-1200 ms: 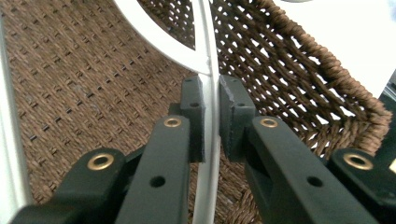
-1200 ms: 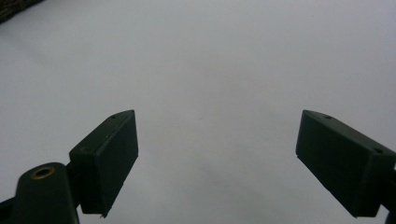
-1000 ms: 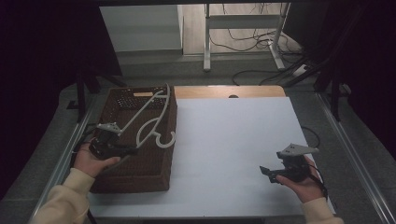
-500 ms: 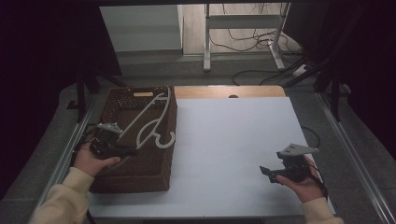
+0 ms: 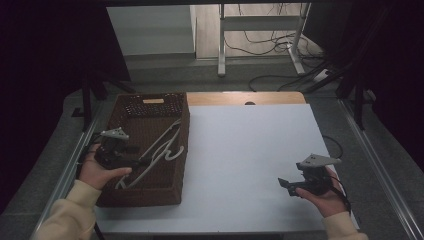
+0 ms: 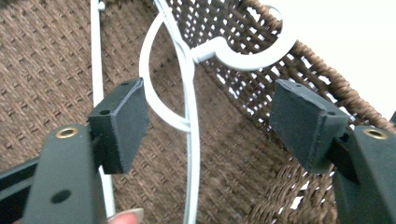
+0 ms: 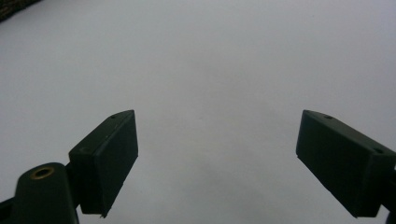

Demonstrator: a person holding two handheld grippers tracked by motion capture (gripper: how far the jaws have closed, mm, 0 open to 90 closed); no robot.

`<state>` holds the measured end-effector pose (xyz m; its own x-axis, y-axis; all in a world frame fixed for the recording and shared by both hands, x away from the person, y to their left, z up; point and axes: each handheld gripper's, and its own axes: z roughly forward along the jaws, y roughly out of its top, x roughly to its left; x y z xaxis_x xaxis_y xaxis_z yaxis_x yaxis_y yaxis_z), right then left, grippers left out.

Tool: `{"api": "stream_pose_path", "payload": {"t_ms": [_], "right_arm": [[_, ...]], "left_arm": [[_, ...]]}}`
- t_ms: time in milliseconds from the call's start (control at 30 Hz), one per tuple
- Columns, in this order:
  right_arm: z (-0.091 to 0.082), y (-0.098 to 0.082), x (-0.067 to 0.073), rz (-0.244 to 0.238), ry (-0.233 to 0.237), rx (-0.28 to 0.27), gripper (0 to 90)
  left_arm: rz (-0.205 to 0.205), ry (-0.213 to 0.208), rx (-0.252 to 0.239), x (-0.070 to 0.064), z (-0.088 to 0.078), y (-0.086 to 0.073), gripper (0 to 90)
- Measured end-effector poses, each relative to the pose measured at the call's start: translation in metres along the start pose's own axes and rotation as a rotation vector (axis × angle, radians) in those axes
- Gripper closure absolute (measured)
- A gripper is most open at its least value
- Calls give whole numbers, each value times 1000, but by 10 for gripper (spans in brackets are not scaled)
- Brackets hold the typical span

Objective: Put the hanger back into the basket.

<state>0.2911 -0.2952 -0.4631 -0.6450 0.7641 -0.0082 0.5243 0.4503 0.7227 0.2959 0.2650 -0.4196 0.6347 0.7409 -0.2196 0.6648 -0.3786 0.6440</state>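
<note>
A white clothes hanger (image 5: 165,147) lies in the brown woven basket (image 5: 150,196) at the table's left, its hook (image 6: 261,56) resting against the basket's right wall. My left gripper (image 5: 142,161) hovers inside the basket over the hanger. Its jaws have just been opening and now stand wide apart. In the left gripper view the hanger's neck (image 6: 189,107) runs between the pads of the left gripper (image 6: 210,126) without touching either. My right gripper (image 5: 282,182) is held low over the white table (image 5: 240,145) at the front right. It stands open with nothing between the pads of the right gripper (image 7: 217,158).
The basket's wicker floor (image 6: 46,70) and walls surround the left gripper closely. Bare white tabletop (image 7: 210,56) lies under and ahead of the right gripper. A wooden strip (image 5: 245,98) edges the table's far side, with a desk frame and cables on the floor beyond.
My left gripper's jaws have opened and let go of the hanger, which has settled slightly lower in the basket. The right gripper has not moved.
</note>
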Motion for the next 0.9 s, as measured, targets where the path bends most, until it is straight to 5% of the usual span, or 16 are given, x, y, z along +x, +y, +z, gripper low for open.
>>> {"api": "stream_pose_path", "payload": {"t_ms": [500, 900], "right_arm": [[5, 3, -2, 2, 24, -15, 126], [-2, 6, 6, -20, 46, -50, 126]], "left_arm": [[-7, 18, -88, -26, -3, -4, 252], [0, 28, -163, -53, -2, -24, 245]]}}
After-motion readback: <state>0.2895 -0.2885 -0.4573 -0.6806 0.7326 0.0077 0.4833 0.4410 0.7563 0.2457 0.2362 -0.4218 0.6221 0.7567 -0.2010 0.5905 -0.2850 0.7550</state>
